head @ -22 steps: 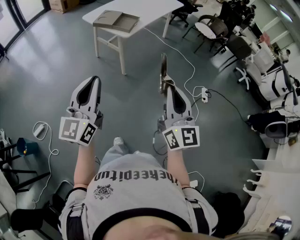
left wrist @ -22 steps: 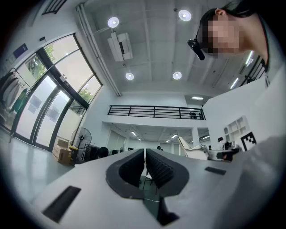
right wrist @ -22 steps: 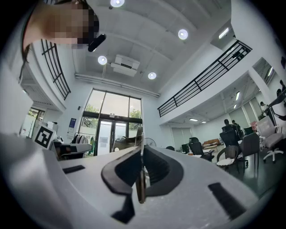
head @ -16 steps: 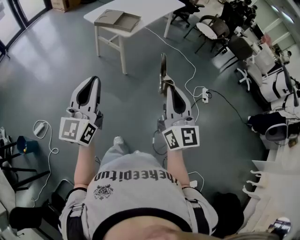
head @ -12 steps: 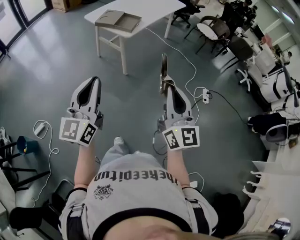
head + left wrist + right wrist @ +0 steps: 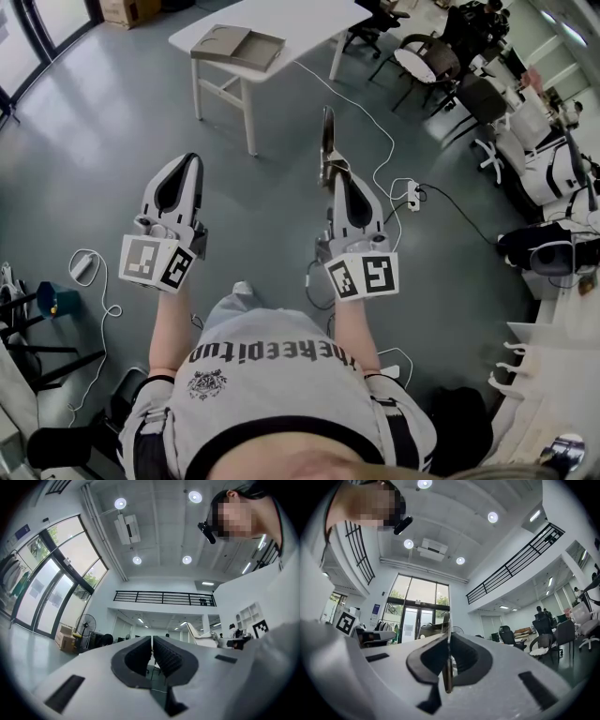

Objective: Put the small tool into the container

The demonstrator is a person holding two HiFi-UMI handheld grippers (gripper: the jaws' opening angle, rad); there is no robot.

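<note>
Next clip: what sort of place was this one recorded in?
Most likely a large open-plan office or workshop hall, indoors. A cluster of office chairs stands at one side, a white table sits on the bare grey floor, and a railed mezzanine runs under a high ceiling.

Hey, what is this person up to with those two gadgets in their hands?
A person stands on an office floor with a gripper in each hand. The right gripper has its jaws shut on a thin small tool that sticks out ahead of it. The left gripper is shut with nothing in it. A shallow cardboard box, probably where the tool goes, sits on a white table some way ahead, not yet reached.
</note>
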